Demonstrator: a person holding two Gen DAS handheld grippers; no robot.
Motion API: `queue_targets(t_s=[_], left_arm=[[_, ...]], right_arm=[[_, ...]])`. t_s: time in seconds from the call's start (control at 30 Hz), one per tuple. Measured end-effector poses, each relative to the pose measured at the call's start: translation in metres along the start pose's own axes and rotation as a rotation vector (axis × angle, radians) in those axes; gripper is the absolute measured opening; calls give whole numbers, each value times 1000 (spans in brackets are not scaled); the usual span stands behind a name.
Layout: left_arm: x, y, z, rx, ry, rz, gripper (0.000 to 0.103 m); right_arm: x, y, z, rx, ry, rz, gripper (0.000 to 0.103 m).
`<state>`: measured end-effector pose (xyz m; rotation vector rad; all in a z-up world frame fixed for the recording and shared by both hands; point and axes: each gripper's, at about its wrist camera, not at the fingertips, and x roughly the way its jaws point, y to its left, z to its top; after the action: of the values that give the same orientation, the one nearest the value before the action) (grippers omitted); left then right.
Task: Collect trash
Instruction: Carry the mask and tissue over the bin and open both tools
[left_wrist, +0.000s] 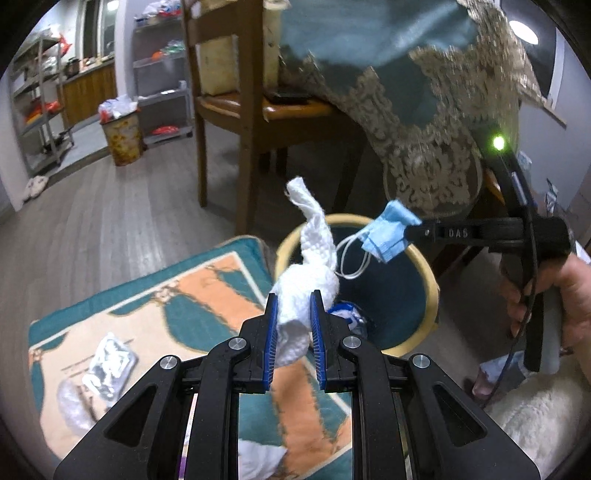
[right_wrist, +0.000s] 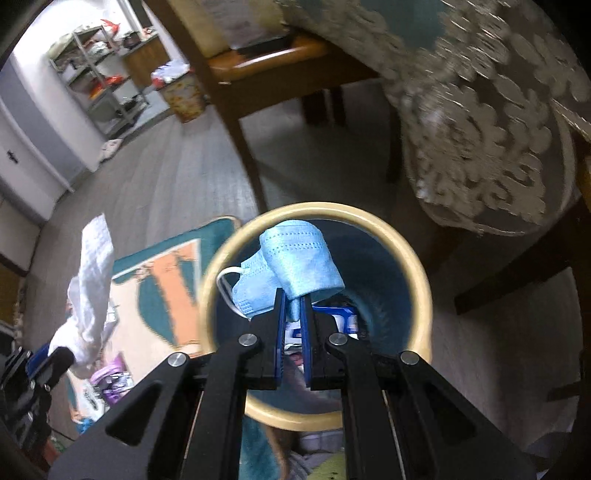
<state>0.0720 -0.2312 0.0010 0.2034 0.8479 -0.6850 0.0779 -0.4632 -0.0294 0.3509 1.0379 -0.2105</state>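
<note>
My left gripper (left_wrist: 294, 301) is shut on a crumpled white paper towel (left_wrist: 314, 269) and holds it beside the rim of a round bin (left_wrist: 428, 275) with a cream rim and dark teal inside. My right gripper (right_wrist: 293, 297) is shut on a blue face mask (right_wrist: 291, 269) and holds it over the bin's opening (right_wrist: 388, 236). In the left wrist view the mask (left_wrist: 388, 230) hangs from the right gripper (left_wrist: 410, 230) above the bin. The towel (right_wrist: 90, 280) shows at the left of the right wrist view. Blue and white trash (right_wrist: 338, 321) lies inside the bin.
A patterned teal and orange rug (left_wrist: 207, 295) lies left of the bin with a silver wrapper (left_wrist: 109, 363) and other litter on it. A wooden chair (left_wrist: 236, 107) and a table with a lace-edged cloth (left_wrist: 424, 122) stand behind. A second full bin (left_wrist: 123, 134) stands far left.
</note>
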Motion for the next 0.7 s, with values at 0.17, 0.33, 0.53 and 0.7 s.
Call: queue_targets(t_s=[0.17, 0.33, 0.53, 0.7], left_arm=[[33, -26, -7, 49, 50, -2, 18], [55, -40, -11, 67, 79, -8, 18], [72, -48, -17, 82, 103, -21, 19], [75, -50, -18, 91, 105, -23, 24]], right_arm=[[9, -17, -2, 0, 24, -69, 7], [11, -24, -5, -5, 37, -79, 7], [15, -25, -9, -22, 56, -101, 10], [13, -26, -7, -21, 36, -112, 18]])
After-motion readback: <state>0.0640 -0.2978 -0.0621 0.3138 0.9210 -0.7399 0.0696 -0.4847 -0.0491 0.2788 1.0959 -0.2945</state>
